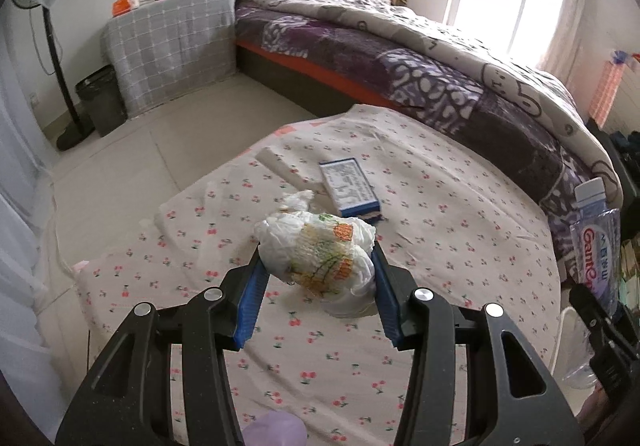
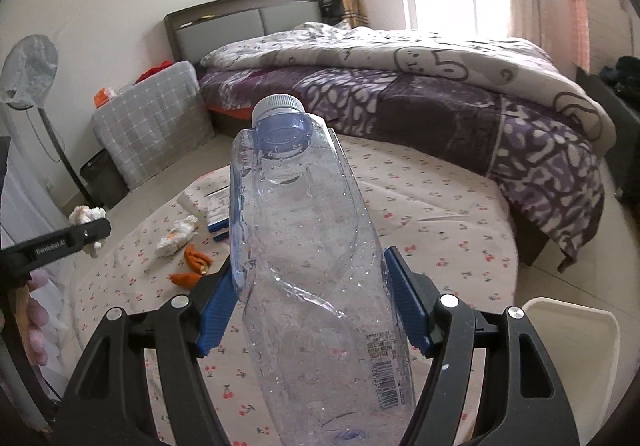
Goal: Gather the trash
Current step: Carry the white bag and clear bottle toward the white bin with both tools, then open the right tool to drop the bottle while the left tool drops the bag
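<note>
The left hand-held gripper is clamping a crumpled white wrapper with orange and green print between its blue pads, holding it over the worktop draped in a cherry-print cloth. Just ahead of that wad, a smaller tissue scrap is lying on the cloth, and beyond it a blue-edged box is sitting beside a pale flat object. The right hand-held gripper is gripping an empty clear plastic bottle, cap pointing away from it, its sides dented and beaded with droplets. To the left of this gripper, orange peel pieces and a crumpled tissue are lying on the cloth. To its lower right, a white bin is standing beside the worktop.
</note>
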`<state>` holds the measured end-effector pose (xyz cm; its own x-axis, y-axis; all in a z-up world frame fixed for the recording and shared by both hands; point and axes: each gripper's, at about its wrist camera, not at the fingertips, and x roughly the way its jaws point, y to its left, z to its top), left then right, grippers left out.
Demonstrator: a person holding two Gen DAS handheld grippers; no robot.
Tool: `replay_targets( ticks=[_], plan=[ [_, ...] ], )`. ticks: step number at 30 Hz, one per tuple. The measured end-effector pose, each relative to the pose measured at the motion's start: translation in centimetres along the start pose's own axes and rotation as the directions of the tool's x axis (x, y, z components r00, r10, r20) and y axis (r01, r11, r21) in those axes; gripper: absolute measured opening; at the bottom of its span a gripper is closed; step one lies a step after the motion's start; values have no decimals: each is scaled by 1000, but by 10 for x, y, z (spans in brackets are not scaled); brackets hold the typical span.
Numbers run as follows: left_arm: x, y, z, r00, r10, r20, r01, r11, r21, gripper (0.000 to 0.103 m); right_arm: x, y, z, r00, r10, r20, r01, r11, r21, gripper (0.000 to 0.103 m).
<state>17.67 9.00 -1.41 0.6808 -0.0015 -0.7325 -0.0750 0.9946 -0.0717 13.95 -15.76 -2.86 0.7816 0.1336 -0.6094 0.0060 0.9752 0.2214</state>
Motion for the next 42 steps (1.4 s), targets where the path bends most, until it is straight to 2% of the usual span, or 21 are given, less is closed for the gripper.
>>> replay_targets(
  ticks=[12,20,24,32,37,42],
  plan=[
    [3,-45,-7,999,-49,-9,49,997,66,46,-28,-54,-1,994,-105,21,103,990,92,69],
    [5,-77,-14,997,-80,-16,81,990,114,46,-51,-107,-8,975,-222,6,216,953,214,69],
    [4,-89,-17,995,-94,-15,95,986,136,47,-60,-133,-12,961,-276,-23,271,922,277,69],
    [-11,-122,-20,987,-160,-1,158,972,172,47,-80,-174,-28,916,-390,-94,397,848,352,69],
    [-27,-151,-25,975,-222,2,217,954,208,47,-94,-197,-39,887,-440,-143,459,798,390,69],
    [-42,-185,-35,963,-271,2,261,929,263,47,-105,-218,-48,872,-451,-189,488,774,405,72]
  ],
)
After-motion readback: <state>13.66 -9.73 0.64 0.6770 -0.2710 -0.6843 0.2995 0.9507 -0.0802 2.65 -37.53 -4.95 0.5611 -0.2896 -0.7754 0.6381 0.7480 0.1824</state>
